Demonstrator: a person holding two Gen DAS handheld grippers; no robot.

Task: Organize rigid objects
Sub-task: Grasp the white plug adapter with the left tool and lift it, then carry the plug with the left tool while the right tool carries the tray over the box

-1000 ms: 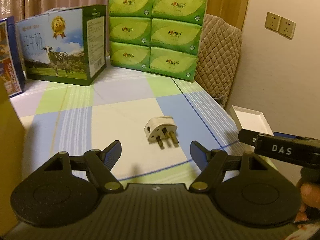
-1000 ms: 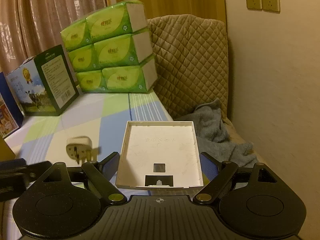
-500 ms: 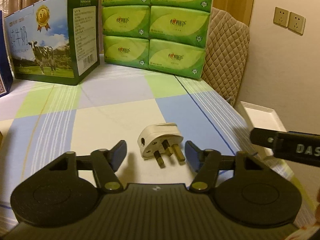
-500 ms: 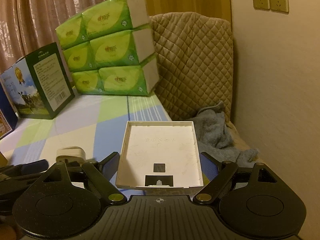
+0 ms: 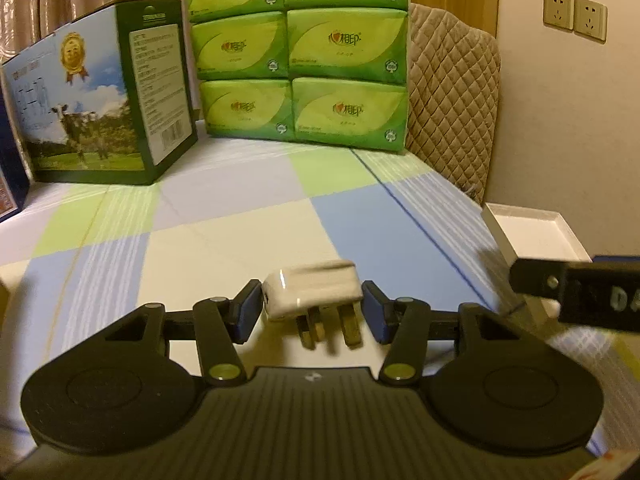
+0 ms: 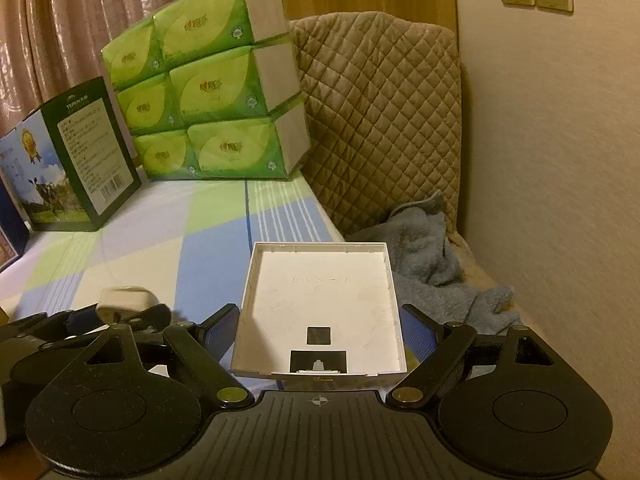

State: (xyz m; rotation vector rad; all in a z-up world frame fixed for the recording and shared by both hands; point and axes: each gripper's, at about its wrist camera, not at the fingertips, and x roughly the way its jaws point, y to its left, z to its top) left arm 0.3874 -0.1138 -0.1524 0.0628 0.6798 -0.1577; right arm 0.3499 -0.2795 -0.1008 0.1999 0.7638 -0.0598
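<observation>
Left wrist view: a checked cloth of pale green, blue and cream covers the surface (image 5: 224,216), and everything here is placed against the stack of green tissue packs (image 5: 304,56) that stands at its far edge. Right of the stack a chair back under a quilted tan cover (image 5: 452,96) rises against the wall. Left of the stack, just beside it, stands a milk carton box (image 5: 100,100) printed with a cow and a gold medal. On the near right, well apart from the stack, lies the white tray (image 5: 532,232), shallow and square, close to the cloth's edge. On the right wrist view a grey towel (image 6: 432,256) lies crumpled on the seat below the quilted cover, just right of the tray (image 6: 320,300).

The right claw (image 6: 318,330) stands wide, its blue pads on either side of the tray's near end; whether they press on the tray's walls I cannot tell.

The left claw (image 5: 312,310) has just been closing with the white plug (image 5: 310,290) between its pads. The plug lies well in front of the stack, on a cream square of the cloth, its three brass pins pointing toward the camera. The pads stand at the plug's two sides, the left one touching or nearly so and the right one at its edge; I cannot tell whether the grip is firm.
</observation>
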